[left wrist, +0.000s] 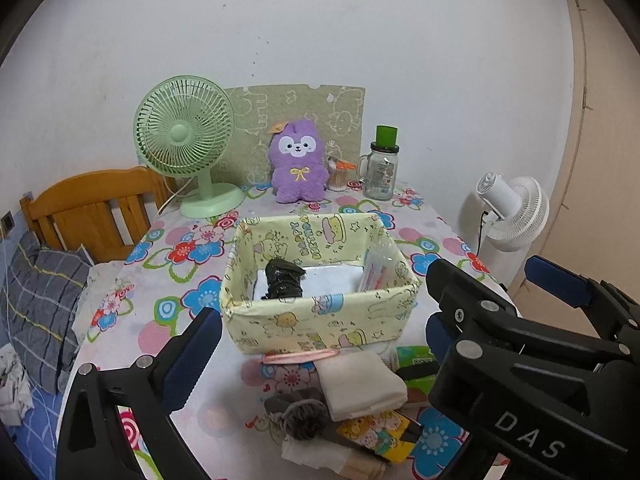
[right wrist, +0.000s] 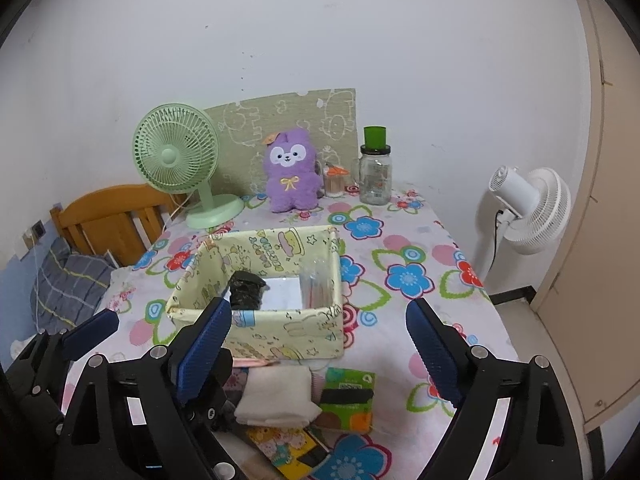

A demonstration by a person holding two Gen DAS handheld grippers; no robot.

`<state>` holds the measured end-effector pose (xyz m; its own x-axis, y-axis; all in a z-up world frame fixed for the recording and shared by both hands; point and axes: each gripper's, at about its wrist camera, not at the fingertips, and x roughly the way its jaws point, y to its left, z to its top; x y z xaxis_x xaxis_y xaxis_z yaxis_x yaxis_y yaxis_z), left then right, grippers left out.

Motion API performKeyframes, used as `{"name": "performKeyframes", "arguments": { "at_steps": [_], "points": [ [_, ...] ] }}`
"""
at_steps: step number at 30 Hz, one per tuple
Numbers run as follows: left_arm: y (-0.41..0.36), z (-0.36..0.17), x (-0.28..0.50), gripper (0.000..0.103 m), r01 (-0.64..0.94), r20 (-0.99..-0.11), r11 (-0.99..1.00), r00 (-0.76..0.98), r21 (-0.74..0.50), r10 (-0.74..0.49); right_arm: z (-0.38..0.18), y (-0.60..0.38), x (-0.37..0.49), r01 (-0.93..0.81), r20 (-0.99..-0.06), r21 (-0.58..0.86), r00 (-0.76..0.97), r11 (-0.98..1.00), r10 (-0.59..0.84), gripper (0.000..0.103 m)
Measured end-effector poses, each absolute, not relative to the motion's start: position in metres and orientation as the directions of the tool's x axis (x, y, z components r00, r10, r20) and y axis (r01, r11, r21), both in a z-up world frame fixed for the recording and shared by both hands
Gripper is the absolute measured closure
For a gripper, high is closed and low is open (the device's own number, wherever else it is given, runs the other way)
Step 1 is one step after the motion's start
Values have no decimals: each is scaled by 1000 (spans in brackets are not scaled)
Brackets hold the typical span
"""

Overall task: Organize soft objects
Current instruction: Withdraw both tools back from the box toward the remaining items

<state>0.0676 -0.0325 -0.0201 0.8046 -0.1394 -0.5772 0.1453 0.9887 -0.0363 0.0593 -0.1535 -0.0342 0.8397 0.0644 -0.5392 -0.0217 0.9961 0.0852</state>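
Observation:
A yellow cartoon-print fabric basket (left wrist: 320,316) (right wrist: 288,328) stands mid-table and holds a black rolled cloth (left wrist: 283,280) (right wrist: 247,289). In front of it lie a folded cream cloth (left wrist: 360,386) (right wrist: 276,396), a grey knitted item (left wrist: 300,416) and a white cloth (left wrist: 312,454). My left gripper (left wrist: 312,344) is open above this pile, empty. My right gripper (right wrist: 320,348) is open and empty, just to the right; it shows in the left wrist view (left wrist: 500,300). A purple plush toy (left wrist: 298,162) (right wrist: 289,172) sits at the back.
A green desk fan (left wrist: 188,140) (right wrist: 180,160), glass jar with green lid (left wrist: 380,168) (right wrist: 375,168) and a toothpick holder (left wrist: 338,178) stand at the table's back. A green packet (right wrist: 348,396) and yellow card (left wrist: 380,432) lie near the cloths. White floor fan (right wrist: 532,208) right, wooden bed (left wrist: 92,208) left.

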Motion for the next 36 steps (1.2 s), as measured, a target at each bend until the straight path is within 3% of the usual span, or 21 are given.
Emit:
{"name": "performKeyframes", "arguments": {
  "at_steps": [11, 36],
  "points": [
    [-39, -29, 49, 0, 149, -558, 988, 818, -28, -140, -43, -161, 37, -17, -524, 83, 850, 996, 59, 6],
    [-35, -76, 35, 0, 187, -567, 980, 801, -63, -189, -83, -160, 20, -72, -497, 73, 862, 995, 99, 6]
  ]
}}
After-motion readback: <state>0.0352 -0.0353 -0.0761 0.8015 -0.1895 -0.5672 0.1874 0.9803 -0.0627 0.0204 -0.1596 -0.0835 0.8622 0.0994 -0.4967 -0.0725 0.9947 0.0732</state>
